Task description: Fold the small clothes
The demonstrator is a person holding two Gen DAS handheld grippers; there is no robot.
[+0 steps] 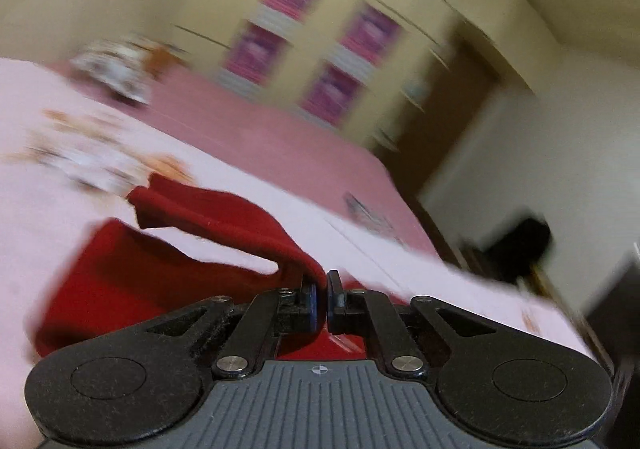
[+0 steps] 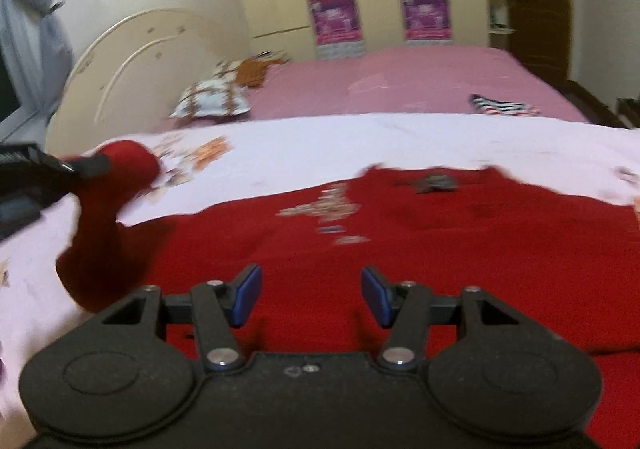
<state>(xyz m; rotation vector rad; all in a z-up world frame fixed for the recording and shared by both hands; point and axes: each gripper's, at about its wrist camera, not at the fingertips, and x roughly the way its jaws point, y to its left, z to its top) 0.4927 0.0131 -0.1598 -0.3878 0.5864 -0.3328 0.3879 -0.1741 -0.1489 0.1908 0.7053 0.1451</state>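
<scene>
A small red shirt (image 2: pixel 400 233) with a printed chest motif lies spread on a pale pink cloth (image 2: pixel 320 141) on the bed. My left gripper (image 1: pixel 322 299) is shut on the shirt's sleeve (image 1: pixel 224 217) and holds it lifted off the cloth; it also shows at the left edge of the right wrist view (image 2: pixel 86 167), with the raised sleeve (image 2: pixel 120 185) hanging from it. My right gripper (image 2: pixel 311 295) is open and empty, just above the shirt's lower middle.
The bed has a darker pink sheet (image 2: pixel 400 77) beyond the cloth. A patterned pillow (image 2: pixel 212 99) and an orange garment (image 2: pixel 252 73) lie near the headboard (image 2: pixel 120 61). A striped garment (image 2: pixel 502 105) lies at the right. A wardrobe with posters (image 2: pixel 340 17) stands behind.
</scene>
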